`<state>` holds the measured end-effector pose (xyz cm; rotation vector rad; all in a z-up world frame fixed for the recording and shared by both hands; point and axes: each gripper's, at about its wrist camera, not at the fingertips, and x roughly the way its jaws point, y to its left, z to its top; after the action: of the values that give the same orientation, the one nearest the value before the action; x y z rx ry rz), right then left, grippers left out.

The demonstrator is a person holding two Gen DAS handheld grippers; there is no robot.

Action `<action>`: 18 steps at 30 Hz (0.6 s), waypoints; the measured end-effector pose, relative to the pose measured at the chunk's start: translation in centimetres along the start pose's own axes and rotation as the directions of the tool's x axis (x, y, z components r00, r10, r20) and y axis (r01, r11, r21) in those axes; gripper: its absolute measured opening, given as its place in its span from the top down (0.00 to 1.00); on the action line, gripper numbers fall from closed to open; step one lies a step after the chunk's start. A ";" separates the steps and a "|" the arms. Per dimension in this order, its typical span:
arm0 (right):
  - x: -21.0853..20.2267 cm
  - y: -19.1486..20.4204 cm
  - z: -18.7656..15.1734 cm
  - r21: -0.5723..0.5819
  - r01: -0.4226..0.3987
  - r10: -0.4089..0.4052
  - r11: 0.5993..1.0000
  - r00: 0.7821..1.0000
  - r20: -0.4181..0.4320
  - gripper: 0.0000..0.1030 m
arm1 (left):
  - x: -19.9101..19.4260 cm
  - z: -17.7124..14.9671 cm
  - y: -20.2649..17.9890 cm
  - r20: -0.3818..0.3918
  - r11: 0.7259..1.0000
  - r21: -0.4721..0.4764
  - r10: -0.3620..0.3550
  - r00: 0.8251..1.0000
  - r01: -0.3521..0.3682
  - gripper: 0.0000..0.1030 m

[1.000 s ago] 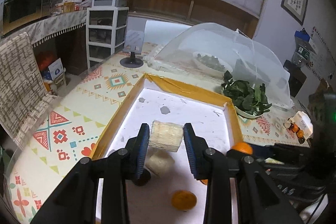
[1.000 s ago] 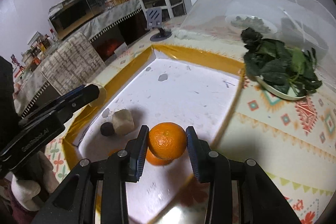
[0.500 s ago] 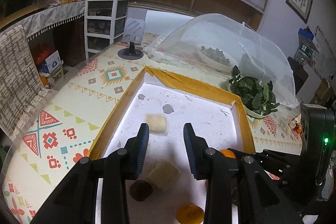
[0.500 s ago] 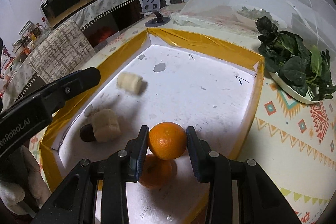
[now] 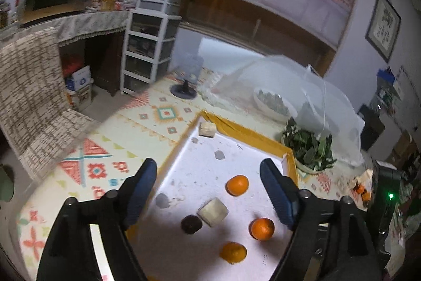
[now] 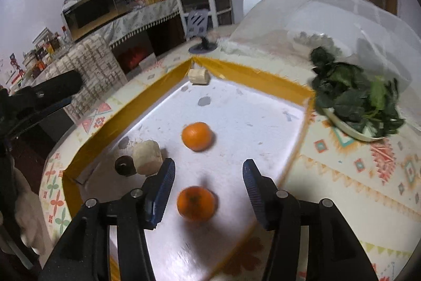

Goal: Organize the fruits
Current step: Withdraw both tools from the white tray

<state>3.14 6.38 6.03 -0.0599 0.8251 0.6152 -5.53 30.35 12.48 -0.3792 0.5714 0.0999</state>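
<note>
A white tray with a yellow taped rim point(image 5: 244, 134) point(image 6: 250, 74) lies on the patterned table. In the left wrist view three oranges lie in it: one far point(image 5: 237, 185), one at the right point(image 5: 262, 228), one nearest point(image 5: 233, 252). A pale corn piece point(image 5: 213, 211) point(image 6: 146, 157) rests beside a dark round fruit point(image 5: 191, 224) point(image 6: 125, 165). A second corn piece point(image 5: 207, 129) point(image 6: 198, 76) lies in the tray's far corner. My left gripper point(image 5: 208, 183) is open and empty above the tray. My right gripper point(image 6: 208, 183) is open, with one orange point(image 6: 196, 203) below it and another point(image 6: 196, 136) farther off.
A plate of leafy greens point(image 5: 309, 150) point(image 6: 360, 99) stands right of the tray. A mesh food cover point(image 5: 286, 86) point(image 6: 329, 15) over a dish stands behind it. A small black stand point(image 5: 184, 90) point(image 6: 202, 46) is beyond the far corner. A chair back point(image 5: 34, 94) is at the left.
Both grippers opened wide. The left one's corn piece now lies in the tray's far corner. The right one's orange now lies in the tray. Both grippers rose and drew back.
</note>
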 end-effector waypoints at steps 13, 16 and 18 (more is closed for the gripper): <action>-9.8 -4.5 -3.0 0.111 0.134 -0.153 0.985 0.970 0.189 0.22 | -7.1 -2.5 -1.1 0.074 0.998 -0.060 0.011 0.997 -0.007 0.14; -12.4 -4.9 -4.0 0.132 0.190 -0.218 0.973 0.943 0.253 0.11 | -8.1 -3.2 -1.7 0.086 0.997 -0.077 0.005 0.996 0.002 0.14; -13.9 -5.3 -4.7 0.150 0.207 -0.243 0.967 0.928 0.284 0.05 | -8.7 -3.3 -2.2 0.098 0.997 -0.074 0.022 0.995 -0.014 0.14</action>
<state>-4.30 -6.08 11.61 0.0453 0.5467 0.3453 -14.04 27.17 15.35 -0.4377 0.4746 0.1564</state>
